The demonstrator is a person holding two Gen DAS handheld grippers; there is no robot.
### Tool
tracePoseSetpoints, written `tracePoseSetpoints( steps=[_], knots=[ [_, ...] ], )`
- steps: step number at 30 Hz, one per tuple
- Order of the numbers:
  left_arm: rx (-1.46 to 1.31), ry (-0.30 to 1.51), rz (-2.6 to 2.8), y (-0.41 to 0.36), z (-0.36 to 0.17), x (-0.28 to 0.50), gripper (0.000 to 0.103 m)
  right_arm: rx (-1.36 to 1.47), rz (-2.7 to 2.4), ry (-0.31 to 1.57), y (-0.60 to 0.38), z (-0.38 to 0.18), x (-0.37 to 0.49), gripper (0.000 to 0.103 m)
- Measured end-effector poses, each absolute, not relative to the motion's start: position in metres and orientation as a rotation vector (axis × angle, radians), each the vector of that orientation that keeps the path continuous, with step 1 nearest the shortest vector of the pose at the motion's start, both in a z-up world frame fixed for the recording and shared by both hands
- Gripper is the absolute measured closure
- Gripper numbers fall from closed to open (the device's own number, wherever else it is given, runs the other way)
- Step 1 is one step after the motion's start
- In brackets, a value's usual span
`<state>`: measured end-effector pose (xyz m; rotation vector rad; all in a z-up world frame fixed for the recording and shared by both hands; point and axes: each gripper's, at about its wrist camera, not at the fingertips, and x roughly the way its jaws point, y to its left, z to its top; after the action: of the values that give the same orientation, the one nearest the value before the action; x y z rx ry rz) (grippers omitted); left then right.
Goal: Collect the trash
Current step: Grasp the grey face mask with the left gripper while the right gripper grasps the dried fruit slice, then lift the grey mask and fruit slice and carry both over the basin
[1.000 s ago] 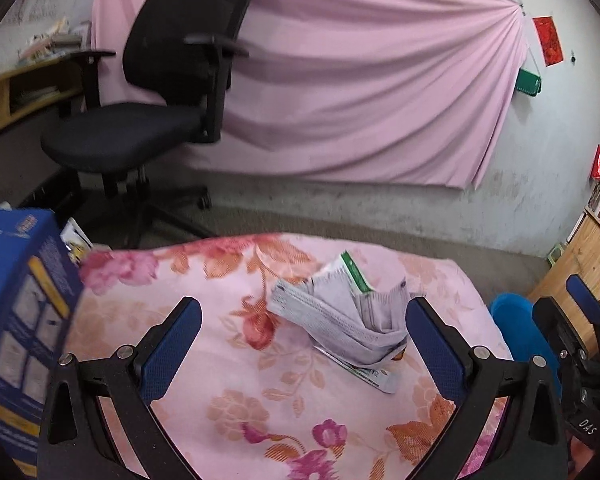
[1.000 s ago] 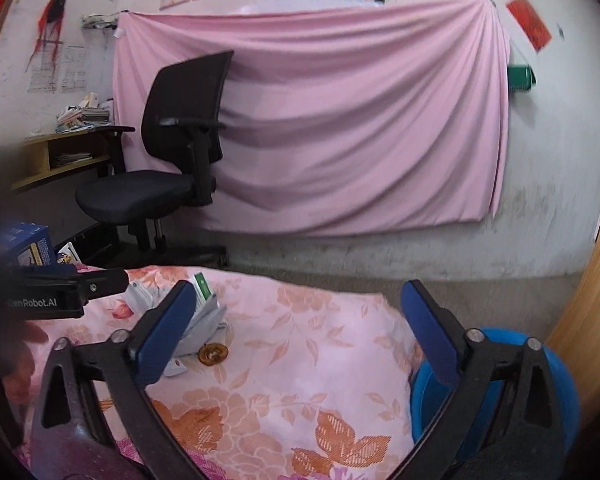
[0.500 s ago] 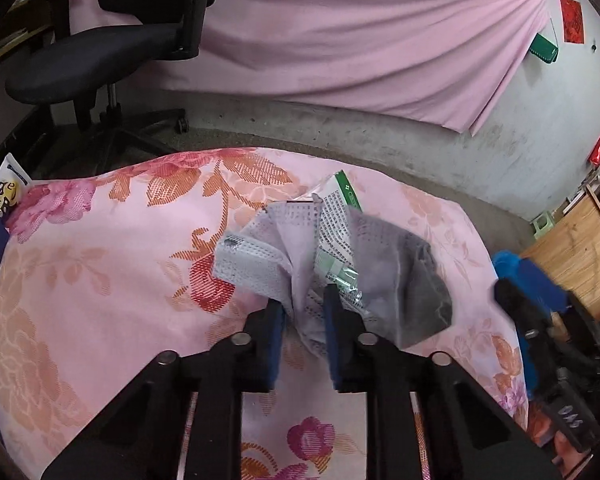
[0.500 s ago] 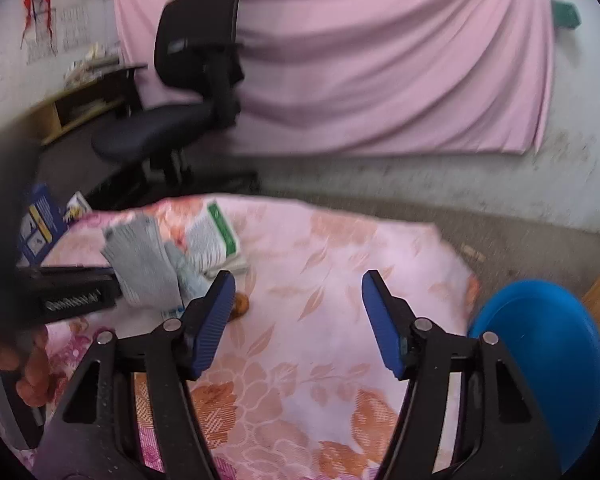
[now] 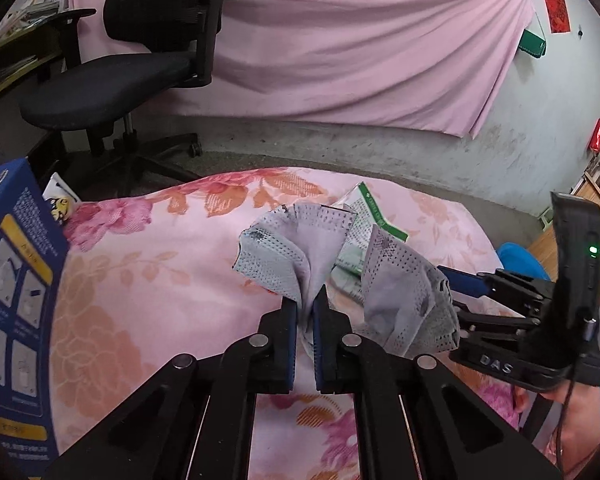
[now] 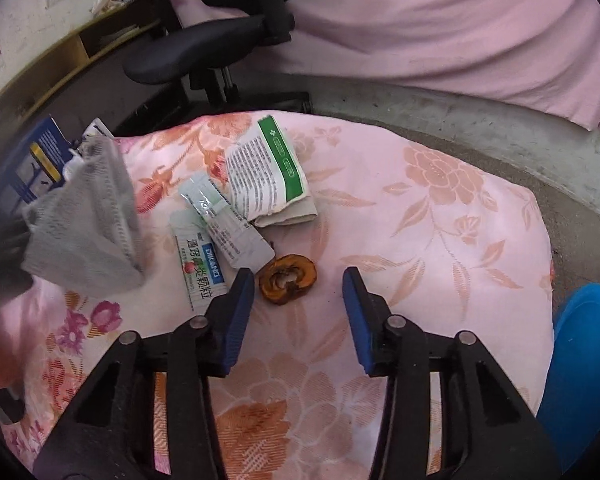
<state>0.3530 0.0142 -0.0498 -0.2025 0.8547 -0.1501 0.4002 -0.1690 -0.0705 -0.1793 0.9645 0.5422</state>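
Left wrist view: left hand-held gripper (image 5: 309, 303) clamped on grey mesh cloth (image 5: 300, 252), lifted above floral counter (image 5: 148, 280). Right wrist view: sachets (image 6: 220, 236), green-edged packet (image 6: 268, 172), brown ring-shaped scrap (image 6: 287, 278) on counter; right hand-held gripper (image 6: 298, 296) spread apart just above scrap; blue bin (image 6: 580, 360) far right

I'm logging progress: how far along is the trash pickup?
Nothing looks binned yet. In hand: the left tool is shut on the grey mask, lifted off the cloth. Left: the green packet, two sachets and the orange peel lie on the cloth; the right tool is open above the peel.
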Motion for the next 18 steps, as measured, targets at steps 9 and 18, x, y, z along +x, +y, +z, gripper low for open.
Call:
tracePoseSetpoints(
  steps=[9, 18],
  knots=[
    [-0.179, 0.814, -0.156, 0.002, -0.036, 0.345, 0.099, -0.193, 0.536, 0.906, -0.177, -0.061, 0.385, 0.051],
    [-0.106, 0.645, -0.194, -0.021, -0.005, 0.322, 0.099, -0.082, 0.426, 0.555, -0.235, -0.009, 0.317, 0.051]
  ],
)
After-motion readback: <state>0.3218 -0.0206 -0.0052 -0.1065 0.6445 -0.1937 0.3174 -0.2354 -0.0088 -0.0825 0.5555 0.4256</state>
